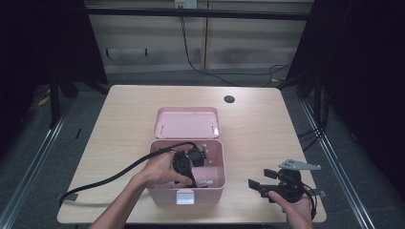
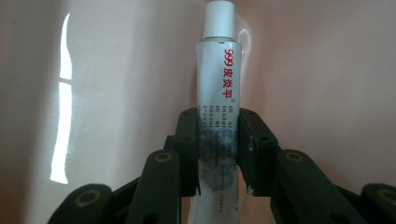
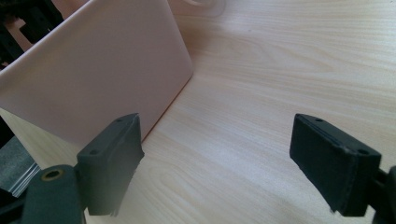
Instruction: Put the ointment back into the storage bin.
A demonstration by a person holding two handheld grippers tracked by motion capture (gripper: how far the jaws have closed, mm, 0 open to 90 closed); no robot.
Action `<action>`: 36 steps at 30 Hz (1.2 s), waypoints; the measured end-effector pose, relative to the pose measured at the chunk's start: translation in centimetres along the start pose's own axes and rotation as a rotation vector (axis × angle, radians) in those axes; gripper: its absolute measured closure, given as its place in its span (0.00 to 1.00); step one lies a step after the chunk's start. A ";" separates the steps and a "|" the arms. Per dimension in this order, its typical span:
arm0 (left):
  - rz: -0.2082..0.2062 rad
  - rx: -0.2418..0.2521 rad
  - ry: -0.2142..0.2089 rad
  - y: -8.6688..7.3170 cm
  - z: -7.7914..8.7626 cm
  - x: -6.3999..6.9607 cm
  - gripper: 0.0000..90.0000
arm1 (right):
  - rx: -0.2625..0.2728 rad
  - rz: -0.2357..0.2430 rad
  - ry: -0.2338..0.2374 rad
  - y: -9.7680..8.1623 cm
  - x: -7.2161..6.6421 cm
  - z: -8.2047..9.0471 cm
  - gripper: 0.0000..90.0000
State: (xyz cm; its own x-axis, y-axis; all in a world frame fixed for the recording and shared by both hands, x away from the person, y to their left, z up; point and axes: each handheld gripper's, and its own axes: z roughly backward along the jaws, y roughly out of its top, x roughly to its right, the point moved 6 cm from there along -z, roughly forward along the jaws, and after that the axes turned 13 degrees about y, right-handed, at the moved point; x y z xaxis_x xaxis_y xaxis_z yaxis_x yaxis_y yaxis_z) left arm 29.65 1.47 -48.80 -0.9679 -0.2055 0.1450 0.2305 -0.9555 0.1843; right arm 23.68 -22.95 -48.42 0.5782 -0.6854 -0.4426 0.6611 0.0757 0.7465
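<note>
Left gripper (image 2: 217, 140), fingers clamped on the ointment tube (image 2: 218, 93), inside the pink box (image 1: 216, 188) at frame centre; release remains. Right gripper (image 3: 231, 161) open, idle on bench (image 3: 261, 93).

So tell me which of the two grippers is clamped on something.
The left gripper, down inside the pink box, is shut on the white ointment tube. The right gripper sits open over bare table.

tube (image 2: 218, 116) in box (image 1: 216, 187) | lid (image 1: 186, 122) behind box | box mid-table (image 1: 124, 114)
</note>
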 end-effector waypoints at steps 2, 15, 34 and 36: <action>-0.014 -0.008 -0.015 0.0 -0.2 0.2 0.79 | 0.000 -0.002 -0.002 0.0 0.0 0.0 0.18; -0.017 -0.062 -0.022 -0.2 -1.4 0.3 0.79 | -0.002 0.002 0.002 0.0 0.0 0.0 0.18; 0.004 -0.130 -0.012 -0.5 -2.7 -0.1 0.78 | -0.005 -0.005 0.000 0.0 0.1 0.0 0.18; 0.005 -0.131 -0.011 -0.5 -2.8 -0.1 0.77 | -0.004 -0.004 0.001 0.0 0.1 0.0 0.18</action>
State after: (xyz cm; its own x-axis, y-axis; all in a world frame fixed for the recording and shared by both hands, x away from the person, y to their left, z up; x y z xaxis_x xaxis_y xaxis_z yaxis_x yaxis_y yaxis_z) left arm 29.34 1.35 -51.61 -0.9654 -0.2085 0.1564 0.2193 -0.9741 0.0554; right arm 23.71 -22.99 -48.50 0.5762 -0.6848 -0.4460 0.6654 0.0762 0.7426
